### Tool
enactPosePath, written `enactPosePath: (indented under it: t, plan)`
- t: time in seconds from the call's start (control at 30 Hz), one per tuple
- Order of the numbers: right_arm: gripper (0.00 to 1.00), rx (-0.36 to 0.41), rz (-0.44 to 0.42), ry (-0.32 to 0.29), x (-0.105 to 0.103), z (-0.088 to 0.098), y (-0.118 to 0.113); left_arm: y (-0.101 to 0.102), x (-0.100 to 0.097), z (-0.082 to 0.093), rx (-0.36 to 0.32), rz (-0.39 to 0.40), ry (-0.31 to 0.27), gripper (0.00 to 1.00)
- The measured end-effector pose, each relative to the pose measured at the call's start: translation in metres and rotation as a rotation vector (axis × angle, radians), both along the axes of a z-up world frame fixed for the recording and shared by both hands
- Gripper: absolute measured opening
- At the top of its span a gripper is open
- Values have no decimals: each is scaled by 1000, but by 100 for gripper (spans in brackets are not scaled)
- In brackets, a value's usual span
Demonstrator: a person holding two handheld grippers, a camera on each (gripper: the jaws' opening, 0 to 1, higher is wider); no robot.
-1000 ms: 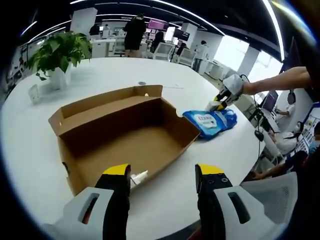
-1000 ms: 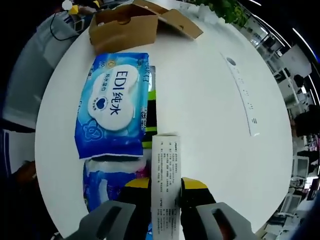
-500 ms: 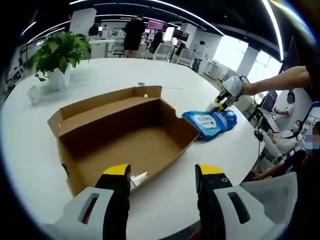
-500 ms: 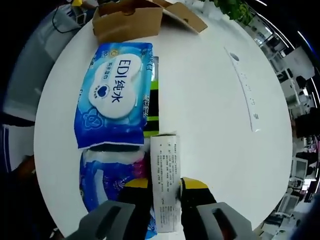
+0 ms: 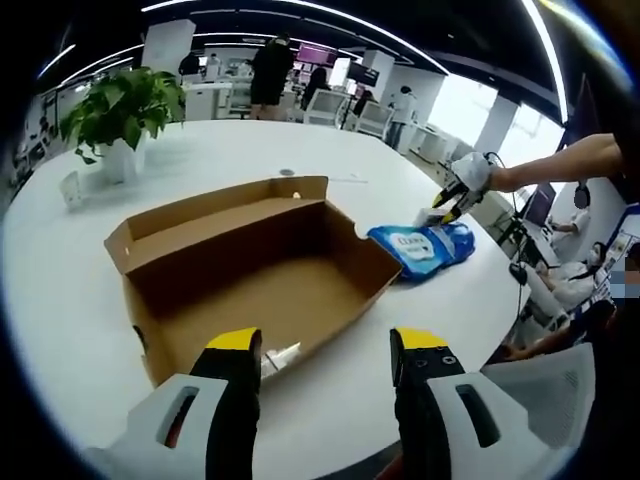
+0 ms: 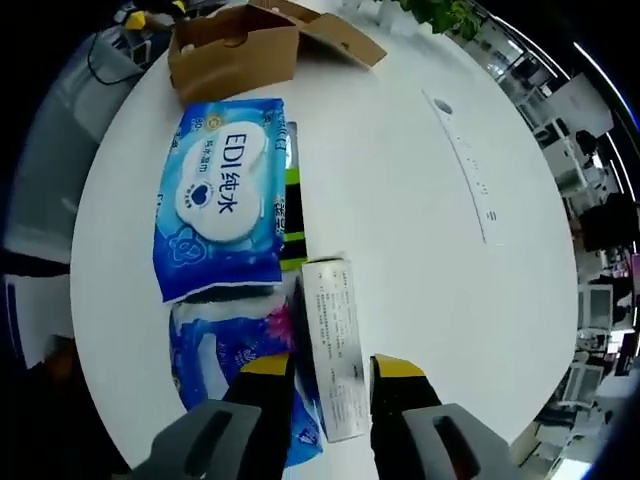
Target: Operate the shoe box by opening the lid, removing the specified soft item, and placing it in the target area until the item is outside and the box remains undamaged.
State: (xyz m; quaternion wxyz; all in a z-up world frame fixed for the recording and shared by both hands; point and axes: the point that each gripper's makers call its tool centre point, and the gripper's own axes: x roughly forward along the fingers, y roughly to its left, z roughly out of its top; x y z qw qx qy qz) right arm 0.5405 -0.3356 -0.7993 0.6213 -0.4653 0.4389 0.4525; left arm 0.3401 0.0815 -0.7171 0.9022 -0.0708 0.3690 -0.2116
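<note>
The open brown shoe box (image 5: 255, 265) lies on the white round table (image 5: 200, 150), its lid folded back; a small white item (image 5: 280, 354) shows at its near corner. My left gripper (image 5: 327, 350) hovers open just in front of it, holding nothing. Beyond the box lies a blue wipes pack (image 5: 420, 245), with my right gripper (image 5: 455, 195) above its far end. In the right gripper view, the blue wipes pack (image 6: 220, 195) lies flat with a second blue pack (image 6: 235, 365) below it. A slim white carton (image 6: 335, 350) rests between the parted jaws of my right gripper (image 6: 330, 368). The shoe box (image 6: 235, 50) sits farther off.
A potted plant (image 5: 120, 105) stands at the table's far left, with a small white cup (image 5: 68, 187) beside it. A green flat item (image 6: 293, 215) lies beside the wipes pack. A long slot strip (image 6: 465, 165) runs across the tabletop. People and chairs surround the table edge (image 5: 520, 290).
My right gripper's jaws have parted slightly and the white carton now lies loose between them. The left gripper's view has shifted only a little; it stays open.
</note>
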Motion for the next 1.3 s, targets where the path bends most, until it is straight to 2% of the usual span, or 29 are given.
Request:
enactPosePath:
  t: [0.33, 0.5, 0.73, 1.0, 1.3]
  plan:
    - [26, 97, -161, -48, 2, 27, 3, 2, -8, -2, -28, 14, -6, 53]
    - [26, 201, -278, -73, 2, 39, 17, 4, -7, 0, -42, 24, -13, 53]
    - [25, 308, -367, -105, 4, 50, 35, 8, -10, 0, -53, 30, -22, 53]
    - [25, 386, -376, -126, 5, 62, 67, 12, -14, 5, -63, 37, -31, 53]
    - [27, 481, -338, -117, -1, 67, 122, 20, -13, 9, -72, 45, -47, 53]
